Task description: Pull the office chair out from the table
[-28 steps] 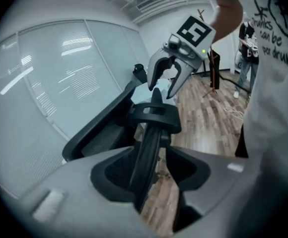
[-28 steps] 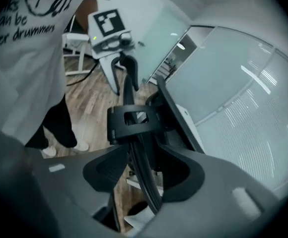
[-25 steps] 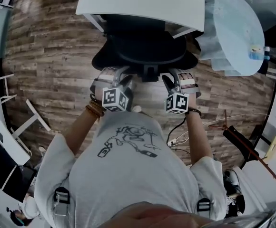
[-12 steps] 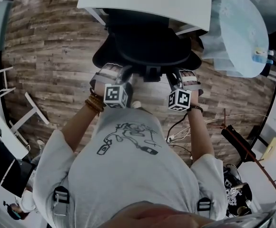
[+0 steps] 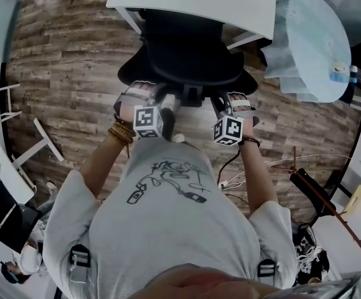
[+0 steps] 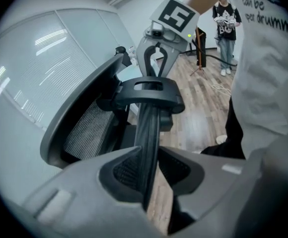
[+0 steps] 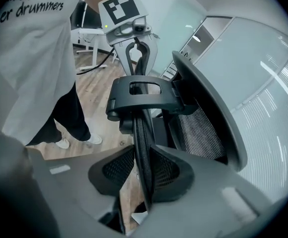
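A black office chair (image 5: 187, 61) stands tucked under the white table (image 5: 193, 2), its mesh back toward me. My left gripper (image 5: 162, 99) and right gripper (image 5: 221, 103) sit side by side on the back's top edge, either side of the centre bracket. In the left gripper view the pads of the left gripper (image 6: 146, 170) press on the thin black rim (image 6: 149, 133). The right gripper (image 7: 143, 170) has the same rim (image 7: 141, 133) between its jaws, which are closing, and the pads touch it. Each view shows the other gripper beyond the bracket.
A round pale-blue table (image 5: 311, 42) stands at the right of the chair. Cables (image 5: 243, 173) and a dark stand (image 5: 320, 198) lie on the wood floor behind me. White furniture legs (image 5: 25, 161) are at the left. Another person (image 6: 226, 19) stands far back.
Both hands have shifted a little toward the chair's back and slightly left. The chair stays under the table.
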